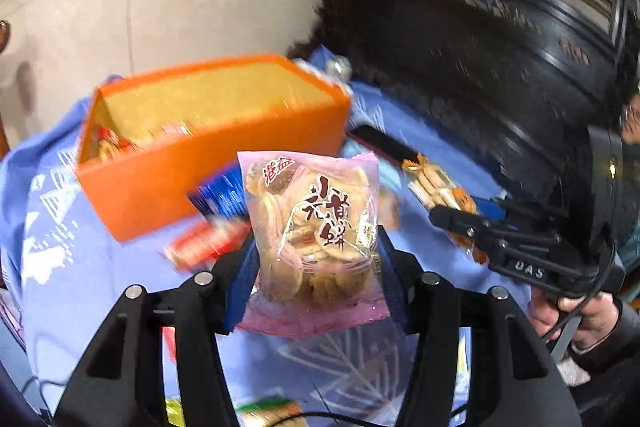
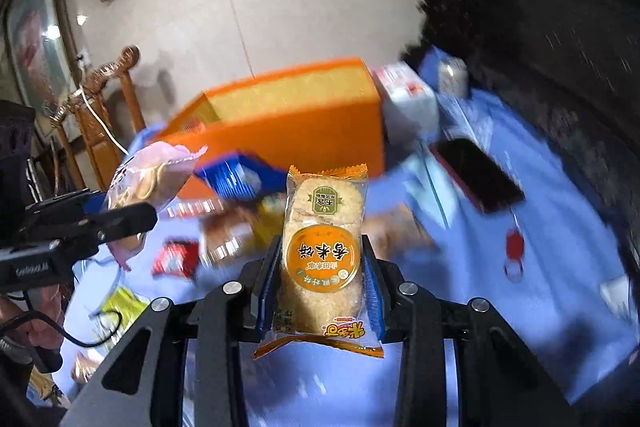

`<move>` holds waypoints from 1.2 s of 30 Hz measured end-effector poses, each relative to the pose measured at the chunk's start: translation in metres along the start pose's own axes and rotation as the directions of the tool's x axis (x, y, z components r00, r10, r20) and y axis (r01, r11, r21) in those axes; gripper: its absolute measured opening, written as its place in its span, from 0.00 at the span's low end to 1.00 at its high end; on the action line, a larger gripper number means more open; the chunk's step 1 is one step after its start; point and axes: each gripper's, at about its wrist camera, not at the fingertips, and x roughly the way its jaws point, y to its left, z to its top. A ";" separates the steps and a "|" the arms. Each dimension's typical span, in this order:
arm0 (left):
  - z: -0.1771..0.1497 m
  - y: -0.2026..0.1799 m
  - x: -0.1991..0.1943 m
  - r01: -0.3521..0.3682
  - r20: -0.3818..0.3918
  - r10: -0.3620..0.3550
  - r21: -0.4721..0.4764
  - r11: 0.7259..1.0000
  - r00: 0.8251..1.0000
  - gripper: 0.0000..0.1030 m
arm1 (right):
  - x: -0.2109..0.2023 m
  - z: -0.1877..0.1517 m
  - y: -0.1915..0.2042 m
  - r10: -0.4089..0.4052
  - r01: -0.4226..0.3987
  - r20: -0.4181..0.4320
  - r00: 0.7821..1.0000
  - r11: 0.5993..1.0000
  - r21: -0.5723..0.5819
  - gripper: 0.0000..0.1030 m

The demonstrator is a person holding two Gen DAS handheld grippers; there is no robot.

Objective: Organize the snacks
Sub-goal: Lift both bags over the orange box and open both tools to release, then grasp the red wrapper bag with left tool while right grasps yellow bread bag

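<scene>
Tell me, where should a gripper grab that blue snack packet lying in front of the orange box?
Probably by its raised near edge. The blue packet lies tilted against the orange box, so the box blocks the far side. Come from above on the open tablecloth side and pinch across its thin edge. Blur hides its exact shape, so this is a guess.

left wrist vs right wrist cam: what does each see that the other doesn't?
Left wrist only: the front of the pink cracker bag clamped in the left gripper, and a hand holding the right gripper.

Right wrist only: the orange rice cracker pack in full, a wooden chair, red keyring, white box.

Both: orange box, blue tablecloth, black phone, blue packet.
</scene>
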 end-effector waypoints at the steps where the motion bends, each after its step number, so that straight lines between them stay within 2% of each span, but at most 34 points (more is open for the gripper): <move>1: 0.007 0.006 -0.003 -0.012 0.015 0.012 -0.007 1.000 1.000 0.52 | 0.001 0.009 0.003 0.008 -0.008 0.016 1.000 1.000 -0.009 0.36; 7: 0.056 0.040 -0.018 -0.098 0.113 0.102 -0.041 0.994 0.988 0.52 | 0.013 0.070 0.018 0.045 -0.037 0.116 0.992 0.997 -0.071 0.36; 14: 0.118 0.074 0.000 -0.193 0.143 0.200 -0.060 0.979 0.969 0.53 | 0.053 0.143 0.029 0.073 -0.056 0.176 0.982 0.994 -0.096 0.36; 15: 0.128 0.079 0.006 -0.219 0.141 0.225 -0.061 0.974 0.964 0.56 | 0.062 0.155 0.031 0.075 -0.057 0.178 0.981 0.993 -0.104 0.36; 16: 0.134 0.084 0.011 -0.248 0.138 0.256 -0.071 0.966 0.957 0.67 | 0.069 0.163 0.033 0.082 -0.064 0.178 0.981 0.992 -0.106 0.38; 17: 0.140 0.090 0.015 -0.287 0.131 0.298 -0.095 0.953 0.946 0.89 | 0.076 0.171 0.034 0.092 -0.073 0.178 0.980 0.991 -0.109 0.52; 18: 0.142 0.095 0.016 -0.316 0.126 0.331 -0.121 0.941 0.935 0.96 | 0.080 0.177 0.035 0.075 -0.056 0.183 0.980 0.993 -0.108 0.60; 19: 0.143 0.099 0.013 -0.334 0.127 0.354 -0.158 0.929 0.926 0.96 | 0.079 0.179 0.036 0.040 -0.021 0.201 0.979 0.995 -0.097 0.65; 21: 0.136 0.103 0.001 -0.306 0.144 0.334 -0.187 0.934 0.932 0.96 | 0.066 0.174 0.035 0.059 -0.037 0.238 0.969 0.995 -0.097 0.66; 24: 0.117 0.102 -0.013 -0.319 0.159 0.351 -0.195 0.928 0.923 0.96 | 0.052 0.158 0.029 0.073 -0.054 0.228 0.971 0.995 -0.086 0.66; 29: 0.075 0.098 -0.029 -0.333 0.099 0.357 -0.196 0.922 0.929 0.96 | 0.034 0.107 0.029 0.147 -0.137 0.136 0.980 0.987 -0.079 0.66; 32: 0.047 0.097 -0.044 -0.363 0.080 0.382 -0.185 0.913 0.921 0.96 | 0.028 0.062 0.041 0.178 -0.170 0.050 0.983 0.976 -0.138 0.66; 36: 0.021 0.097 -0.061 -0.350 0.065 0.369 -0.198 0.915 0.927 0.96 | 0.022 0.018 0.049 0.159 -0.159 -0.015 0.987 0.974 -0.163 0.66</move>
